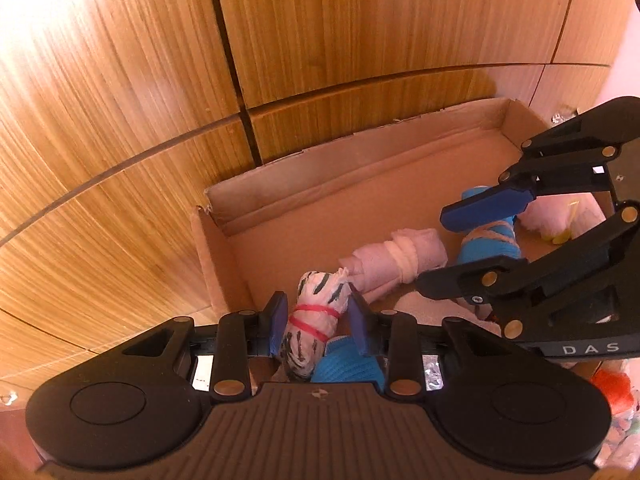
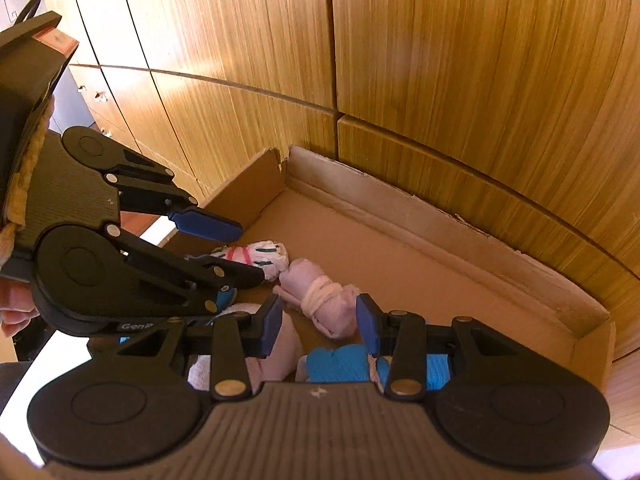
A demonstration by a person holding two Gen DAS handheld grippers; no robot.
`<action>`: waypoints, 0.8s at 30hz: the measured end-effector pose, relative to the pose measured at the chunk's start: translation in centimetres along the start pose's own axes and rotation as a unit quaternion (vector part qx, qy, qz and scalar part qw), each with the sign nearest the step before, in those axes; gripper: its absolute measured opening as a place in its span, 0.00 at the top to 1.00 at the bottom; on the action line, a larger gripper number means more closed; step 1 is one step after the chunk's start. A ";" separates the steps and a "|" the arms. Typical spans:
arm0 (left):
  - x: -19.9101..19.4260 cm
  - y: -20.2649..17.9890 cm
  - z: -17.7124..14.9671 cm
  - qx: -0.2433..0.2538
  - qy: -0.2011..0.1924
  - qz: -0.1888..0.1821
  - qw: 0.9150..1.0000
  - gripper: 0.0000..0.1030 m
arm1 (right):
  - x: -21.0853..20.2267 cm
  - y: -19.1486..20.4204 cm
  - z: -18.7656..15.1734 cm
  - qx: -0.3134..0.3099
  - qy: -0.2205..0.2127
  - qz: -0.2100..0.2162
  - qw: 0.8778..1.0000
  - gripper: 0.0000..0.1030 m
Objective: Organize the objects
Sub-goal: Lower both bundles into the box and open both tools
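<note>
Sunlit wooden cabinet panels [image 1: 360,32] with dark seams fill the background.

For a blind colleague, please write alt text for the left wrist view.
The left tongs grip a white cloth roll with dark stripes and red bands, above a cardboard box. Inside lie a pink roll and a blue roll near the right tongs.

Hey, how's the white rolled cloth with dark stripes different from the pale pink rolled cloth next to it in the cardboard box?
The white rolled cloth with dark stripes is patterned and tied with a red band; the pale pink rolled cloth is plain and tied with a cream band. The striped roll sits between the left gripper's blue pads, gripped; the pink roll lies free on the floor of the cardboard box. Both are tied bundles inside the box.
</note>
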State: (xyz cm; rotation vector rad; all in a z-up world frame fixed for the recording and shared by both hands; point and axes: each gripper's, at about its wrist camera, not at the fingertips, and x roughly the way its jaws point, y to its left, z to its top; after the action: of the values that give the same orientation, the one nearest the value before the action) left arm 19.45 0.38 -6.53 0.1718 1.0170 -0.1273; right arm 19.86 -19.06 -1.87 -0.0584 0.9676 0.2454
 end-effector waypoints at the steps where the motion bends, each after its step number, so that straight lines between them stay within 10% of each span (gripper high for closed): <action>1: 0.0 0.0 0.0 0.000 0.000 0.000 1.000 0.60 | 0.0 -0.1 0.0 0.000 -0.001 0.000 1.000 0.63; 24: -3.2 -1.1 0.9 -0.002 0.007 0.015 1.000 0.24 | -2.7 -0.4 1.1 0.010 0.013 -0.032 0.999 0.53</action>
State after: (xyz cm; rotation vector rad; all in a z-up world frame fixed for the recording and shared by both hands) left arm 18.31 -0.79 -3.46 0.1852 1.0284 -0.0970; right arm 19.36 -19.78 0.94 -0.0749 0.9928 0.1760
